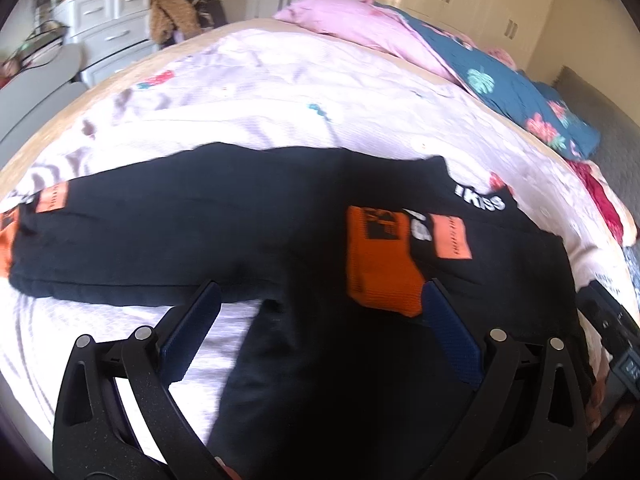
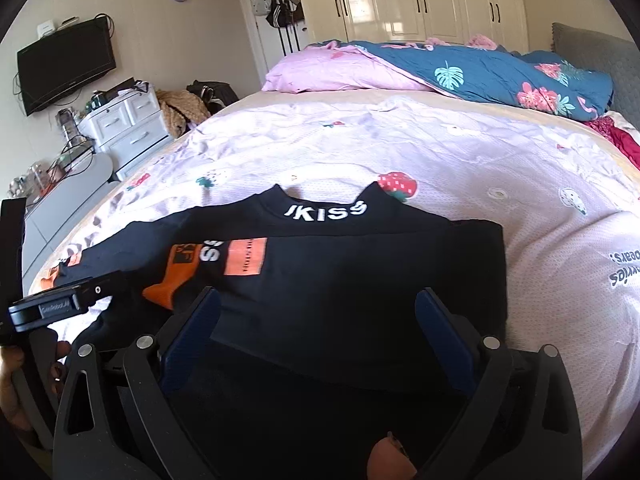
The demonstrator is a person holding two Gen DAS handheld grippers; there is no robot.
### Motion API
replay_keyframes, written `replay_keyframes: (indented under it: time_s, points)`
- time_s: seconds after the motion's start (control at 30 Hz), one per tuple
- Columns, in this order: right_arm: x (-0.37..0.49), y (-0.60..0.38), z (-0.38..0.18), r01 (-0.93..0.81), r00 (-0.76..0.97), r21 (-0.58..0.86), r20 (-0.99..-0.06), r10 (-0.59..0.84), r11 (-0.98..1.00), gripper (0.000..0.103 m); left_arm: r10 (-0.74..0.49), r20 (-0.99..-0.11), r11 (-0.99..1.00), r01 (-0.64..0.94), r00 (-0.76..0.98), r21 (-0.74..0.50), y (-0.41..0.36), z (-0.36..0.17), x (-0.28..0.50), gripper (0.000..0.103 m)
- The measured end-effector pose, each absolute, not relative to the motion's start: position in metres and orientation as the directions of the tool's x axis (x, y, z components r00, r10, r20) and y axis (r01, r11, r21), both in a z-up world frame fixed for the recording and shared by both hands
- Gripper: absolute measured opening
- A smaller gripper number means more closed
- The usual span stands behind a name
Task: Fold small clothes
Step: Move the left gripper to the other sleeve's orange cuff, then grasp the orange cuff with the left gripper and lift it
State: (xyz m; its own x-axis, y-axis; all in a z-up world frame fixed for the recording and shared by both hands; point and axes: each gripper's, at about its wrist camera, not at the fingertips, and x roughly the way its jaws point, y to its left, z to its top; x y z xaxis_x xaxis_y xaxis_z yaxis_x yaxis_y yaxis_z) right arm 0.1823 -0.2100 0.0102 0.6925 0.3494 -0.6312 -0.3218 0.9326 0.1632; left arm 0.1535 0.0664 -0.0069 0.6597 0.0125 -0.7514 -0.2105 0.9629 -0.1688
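One sleeve of the black top (image 2: 360, 280) lies folded across its chest on the bed (image 2: 440, 152) — the other sleeve still outstretched; both grippers' jaws spread, empty.

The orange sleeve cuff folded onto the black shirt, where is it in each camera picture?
Left wrist view: the orange knitted sleeve cuff lies right of centre on the black long-sleeved shirt, just beyond the right fingertip of the left gripper.
Right wrist view: the cuff sits left of centre, partly showing.
Shared landmark: the white IKISS collar lettering.
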Motion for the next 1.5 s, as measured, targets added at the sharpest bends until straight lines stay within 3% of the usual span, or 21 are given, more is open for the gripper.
replay_keyframes:
  time_s: [0.7, 1.5]
  points:
    - [0.165, -0.123, 0.033, -0.456, 0.661, 0.11, -0.623, 0.418, 0.883, 0.097, 0.237, -0.696, 0.891, -0.437, 0.677, -0.121, 0.132, 0.015, 0.136, 0.094]
    - [0.185, -0.002, 0.035, -0.611, 0.53, 0.112, -0.678, 0.51, 0.783, 0.097, 0.413, -0.715, 0.641, -0.738, 0.564, -0.211, 0.238, 0.008, 0.099, 0.094]
